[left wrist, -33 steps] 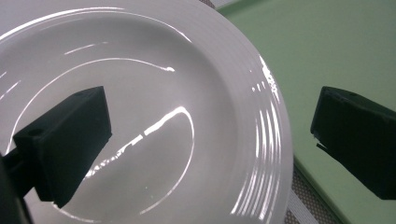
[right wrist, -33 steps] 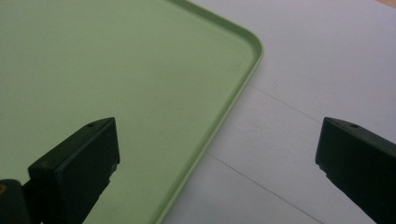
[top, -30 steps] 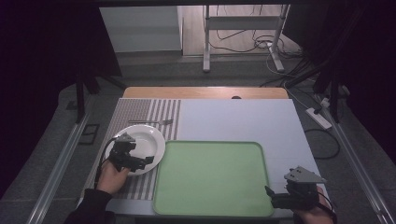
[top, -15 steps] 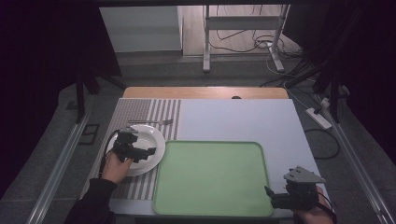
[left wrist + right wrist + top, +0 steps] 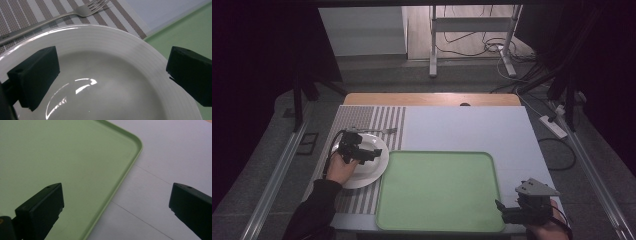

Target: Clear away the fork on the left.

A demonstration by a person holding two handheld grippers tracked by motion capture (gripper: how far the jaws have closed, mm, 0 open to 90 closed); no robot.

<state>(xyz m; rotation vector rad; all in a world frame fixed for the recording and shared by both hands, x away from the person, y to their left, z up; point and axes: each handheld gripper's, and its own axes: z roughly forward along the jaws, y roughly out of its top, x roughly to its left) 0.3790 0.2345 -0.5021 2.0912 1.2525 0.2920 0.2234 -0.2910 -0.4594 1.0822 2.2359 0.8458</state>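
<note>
A white plate (image 5: 371, 172) rests on the striped placemat (image 5: 362, 117), touching the left edge of the green tray (image 5: 439, 192). My left gripper (image 5: 373, 153) hovers open over the plate; in the left gripper view its jaws straddle the plate (image 5: 105, 75), with nothing between them. A metal fork (image 5: 57, 17) lies on the placemat just beyond the plate; the fork (image 5: 377, 130) sits at the plate's far rim. My right gripper (image 5: 500, 210) stands open at the tray's near right corner, its jaws spanning the tray rim (image 5: 125, 170) over the white table.
The pale table surface (image 5: 472, 127) stretches behind and to the right of the tray. A wooden strip (image 5: 432, 99) borders the table's far edge. On the floor beyond are cables and a metal stand (image 5: 472, 45). A power strip (image 5: 553, 126) lies at the right.
My left gripper has moved forward and right over the plate, from its near left rim toward its middle. The right gripper has stayed put.
</note>
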